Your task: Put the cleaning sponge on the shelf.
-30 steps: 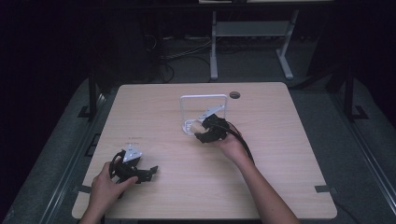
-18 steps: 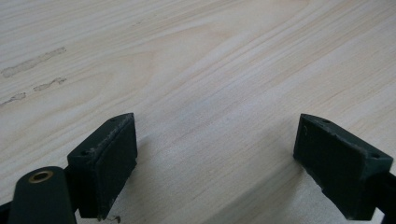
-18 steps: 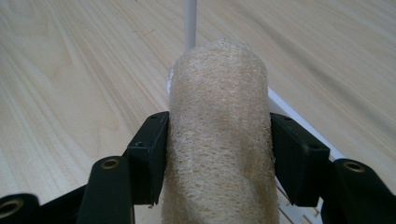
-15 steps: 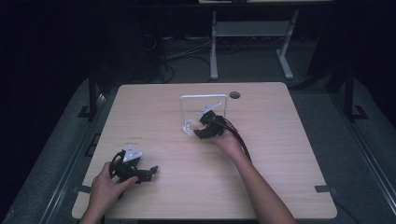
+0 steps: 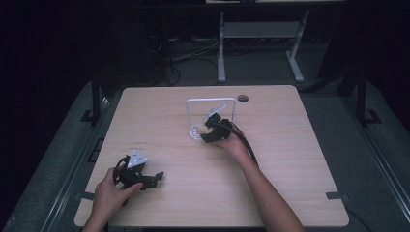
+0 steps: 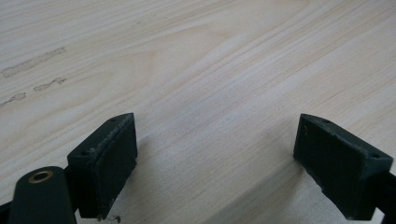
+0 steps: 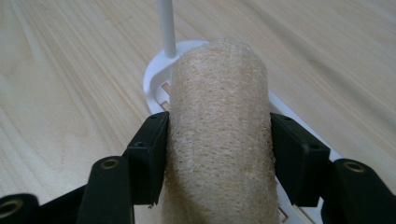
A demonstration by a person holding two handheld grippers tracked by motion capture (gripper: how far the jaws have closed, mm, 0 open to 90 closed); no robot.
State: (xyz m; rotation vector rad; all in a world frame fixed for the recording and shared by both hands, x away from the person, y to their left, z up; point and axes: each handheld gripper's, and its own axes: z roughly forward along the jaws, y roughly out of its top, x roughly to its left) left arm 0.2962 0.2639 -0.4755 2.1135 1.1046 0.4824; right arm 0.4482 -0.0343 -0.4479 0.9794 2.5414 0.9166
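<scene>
My right gripper (image 5: 207,129) (image 7: 218,161) is shut on a beige loofah roll (image 7: 219,135), its two black pads pressing the roll's sides. The roll's far end hangs just over the flat slotted base (image 7: 156,86) of a white wire rack (image 5: 211,101) that stands on the wooden table (image 5: 290,145), right by one thin upright post (image 7: 166,28). In the high view the roll is a pale spot (image 5: 197,129) at the rack's foot. My left gripper (image 5: 153,177) (image 6: 215,163) rests at the table's near left, open, with bare wood between its pads.
A round cable hole (image 5: 242,98) lies in the table's far edge, right of the rack. Beyond the table stands a white frame (image 5: 256,34) on a dark floor with loose cables. Bare wood stretches between the two grippers and to the right.
My right hand has carried the loofah roll a little to the left and down, closer to the rack's base. The left gripper has stayed where it was.
</scene>
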